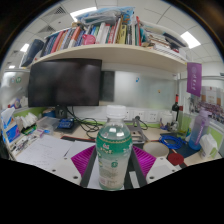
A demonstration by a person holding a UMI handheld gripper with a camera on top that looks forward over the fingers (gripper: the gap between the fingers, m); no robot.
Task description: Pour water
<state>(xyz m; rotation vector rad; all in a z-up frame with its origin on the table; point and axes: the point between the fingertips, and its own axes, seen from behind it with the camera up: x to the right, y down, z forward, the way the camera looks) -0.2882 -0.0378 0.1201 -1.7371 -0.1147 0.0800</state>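
Between the two fingers (113, 165) stands a clear plastic water bottle (114, 152), upright, white cap on, green-and-white label facing the camera. Magenta pads (84, 158) sit close against its sides left and right; no gap visible at either flank, so I judge the fingers closed on the bottle at label height. Whether its base rests on the worktop (50, 150) or is lifted cannot be told: the base is hidden below.

Grip at mid-body, bottle vertical: sensible for carrying without spill, and leaves room to tilt the neck forward later. Cap appears to be on, so pouring is likely not yet possible as held.

Surroundings: cluttered worktop beyond the bottle, with papers, small boxes and cables. Dark monitor (65, 82) behind and to the left, against the wall. Shelf (110, 52) overhead, loaded with books (95, 33). White cup-like vessel (208, 145) off to the right, near a blue item (182, 145); possibly the receiving container, not certain. A purple sign (194, 78) hangs on the right.

Obstructions: clutter just ahead of the bottle would crowd a forward tilt; path to the right vessel crosses the blue item.
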